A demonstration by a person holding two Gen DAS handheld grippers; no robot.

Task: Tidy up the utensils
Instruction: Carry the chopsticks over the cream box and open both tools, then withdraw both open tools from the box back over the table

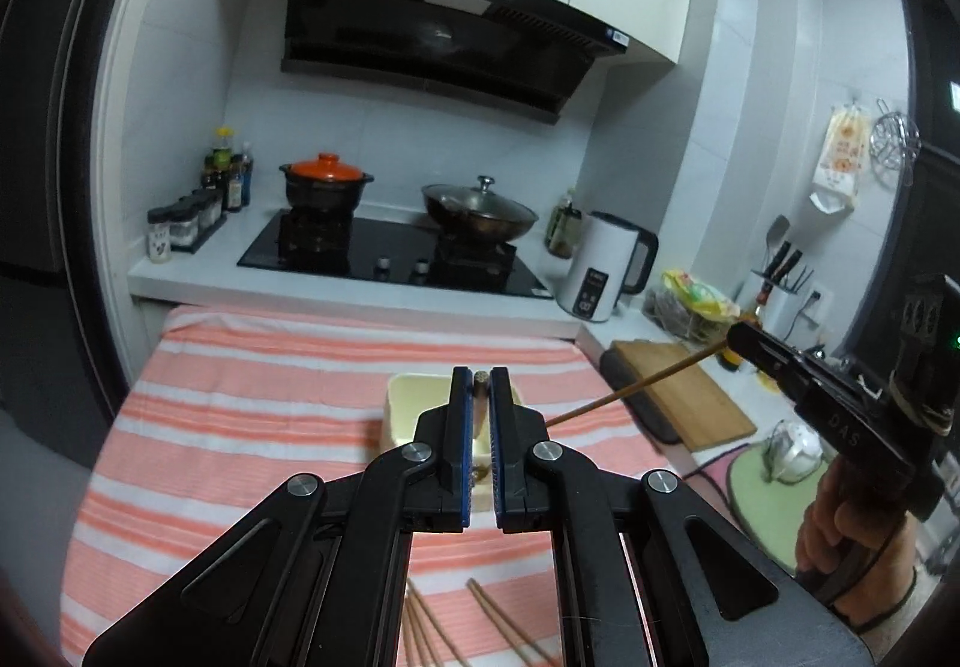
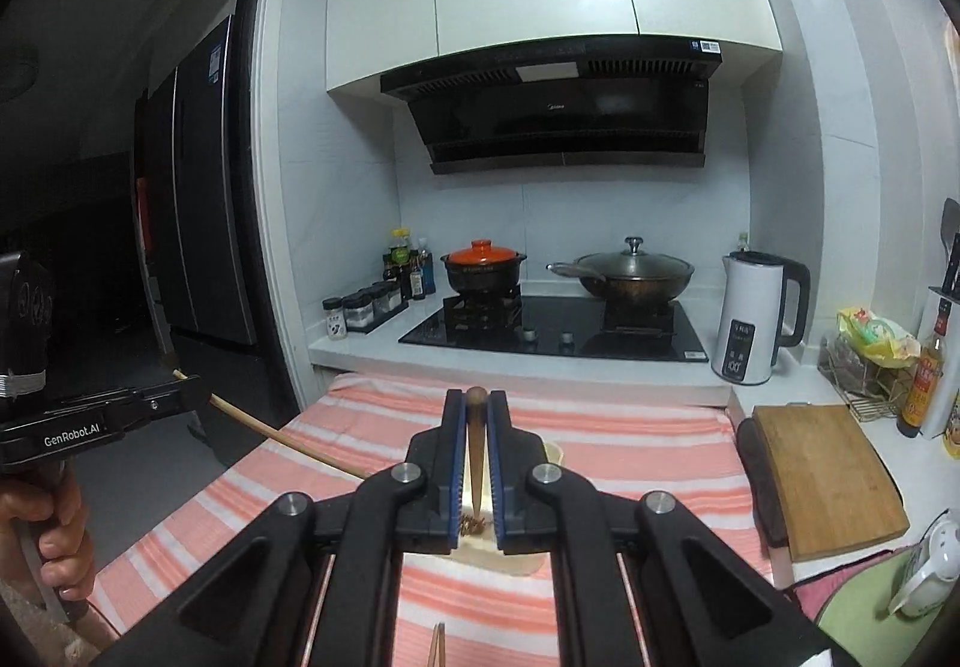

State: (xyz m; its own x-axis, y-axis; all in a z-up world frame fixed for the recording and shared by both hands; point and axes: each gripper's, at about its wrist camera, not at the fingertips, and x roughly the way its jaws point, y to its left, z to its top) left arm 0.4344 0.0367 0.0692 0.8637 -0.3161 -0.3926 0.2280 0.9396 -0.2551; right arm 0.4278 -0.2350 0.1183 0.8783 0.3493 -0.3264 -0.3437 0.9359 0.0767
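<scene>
Gripping thin brown chopstick (image 2: pixel 476 445), pale chopstick (image 2: pixel 288 436).

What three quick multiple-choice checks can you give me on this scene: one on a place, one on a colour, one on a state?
1. Where does the cream holder stand?
A. on the striped cloth
B. on the stove
C. on the cutting board

2. What colour is the clay pot's lid?
A. green
B. orange
C. white

3. How is the right gripper?
A. wide open and empty
B. out of sight
C. shut on a chopstick

Answers: 1 A, pink and white stripes surround the holder. 2 B, the lid on the left burner is orange. 3 C, the blue pads pinch the brown stick between them.
</scene>
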